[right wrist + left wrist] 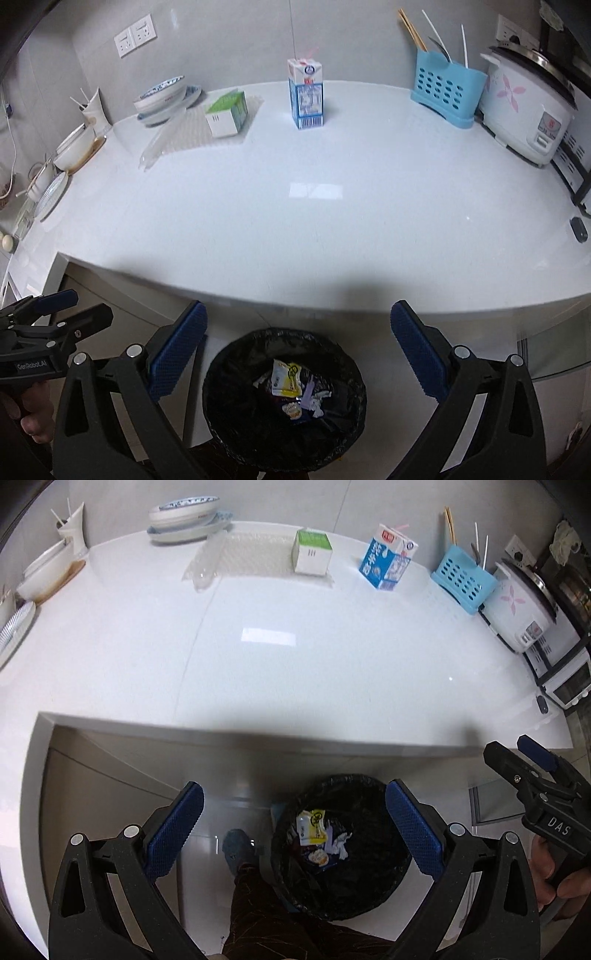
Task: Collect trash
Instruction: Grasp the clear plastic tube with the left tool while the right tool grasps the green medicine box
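A round bin lined with a black bag (373, 882) (229, 369) stands on the floor below the counter's front edge. In it lie a yellow wrapper (313, 825) (284, 378) and crumpled scraps. My left gripper (295, 830) hangs open above the bin's left rim, nothing between its blue pads. My right gripper (299, 347) is also wide open and empty over the bin. Each gripper shows at the edge of the other's view (511, 747) (88, 306). On the white counter stand a blue milk carton (388, 559) (306, 96) and a green-and-white box (312, 552) (225, 112) on a clear plastic sheet (236, 557) (184, 129).
A blue utensil basket (463, 578) (445, 92) and a rice cooker (517, 605) (528, 110) stand at the right. Stacked bowls (184, 517) (162, 98) and plates line the back left. A person's foot (236, 849) is beside the bin.
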Motion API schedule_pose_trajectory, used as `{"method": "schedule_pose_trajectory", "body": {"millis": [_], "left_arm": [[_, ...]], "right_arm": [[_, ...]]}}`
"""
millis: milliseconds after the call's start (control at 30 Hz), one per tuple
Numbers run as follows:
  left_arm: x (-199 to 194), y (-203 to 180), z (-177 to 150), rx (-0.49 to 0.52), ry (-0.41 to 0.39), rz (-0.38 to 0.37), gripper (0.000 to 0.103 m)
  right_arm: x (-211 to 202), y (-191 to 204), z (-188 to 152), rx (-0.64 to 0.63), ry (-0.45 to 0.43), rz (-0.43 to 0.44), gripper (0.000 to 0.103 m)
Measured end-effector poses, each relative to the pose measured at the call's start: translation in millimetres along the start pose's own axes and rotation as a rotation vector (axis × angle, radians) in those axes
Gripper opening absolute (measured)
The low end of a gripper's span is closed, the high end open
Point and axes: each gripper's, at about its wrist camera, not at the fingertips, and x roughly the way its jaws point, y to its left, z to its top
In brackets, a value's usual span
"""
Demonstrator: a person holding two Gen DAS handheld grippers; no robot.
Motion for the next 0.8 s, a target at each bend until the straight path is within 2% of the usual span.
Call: {"method": "schedule_pose_trajectory", "body": {"millis": [433,800], "left_arm": [[-9,28,81,0.004,-0.036,0.028,0.097],[11,68,160,-0.026,-0.024,0.054,0.097]], "right_arm": [[5,16,68,0.010,-0.032,-0.020,0.095],[47,58,141,-0.027,0.006,-0.032,0.095]]}}
